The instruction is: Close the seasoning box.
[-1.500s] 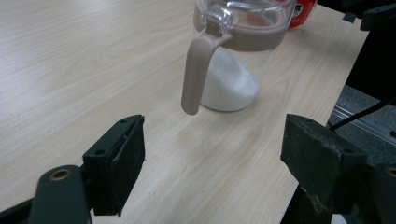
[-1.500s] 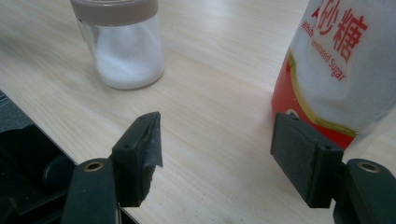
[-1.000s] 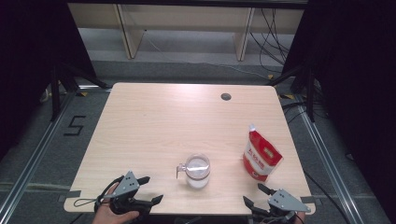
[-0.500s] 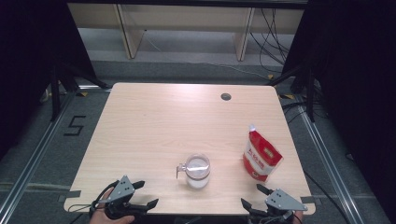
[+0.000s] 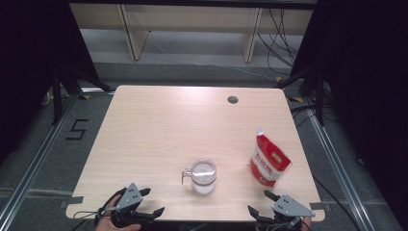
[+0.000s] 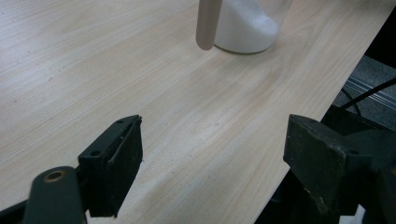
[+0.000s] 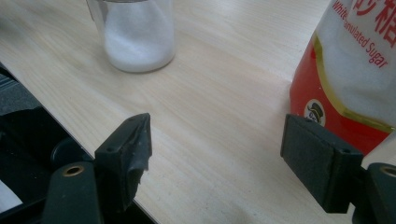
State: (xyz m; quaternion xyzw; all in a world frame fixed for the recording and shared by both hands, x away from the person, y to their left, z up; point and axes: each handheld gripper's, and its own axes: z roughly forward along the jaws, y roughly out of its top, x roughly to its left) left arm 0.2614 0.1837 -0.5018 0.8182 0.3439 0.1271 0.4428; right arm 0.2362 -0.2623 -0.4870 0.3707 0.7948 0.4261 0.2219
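A clear glass jar (image 5: 202,176) with white granules in it stands near the table's front middle; a small spoon handle (image 5: 184,174) sticks out at its left. To its right a red and white sugar pouch (image 5: 268,161) stands upright. My left gripper (image 5: 148,202) is open at the front left edge, its jaws wide apart over bare wood, with the jar (image 6: 245,28) and the handle (image 6: 208,23) ahead of it. Over the front right edge my right gripper (image 5: 261,202) is open too, empty, between the jar (image 7: 136,37) and the pouch (image 7: 348,70).
The light wooden table (image 5: 159,130) has a round cable hole (image 5: 233,99) at its back right. Beyond the far edge stands a pale shelf unit (image 5: 192,24) with cables on the floor. Dark curtains flank both sides. Metal rails run along the floor.
Both grippers have drawn back toward the table's front edge, the left one also lower in the view. The jar and the pouch have not moved.
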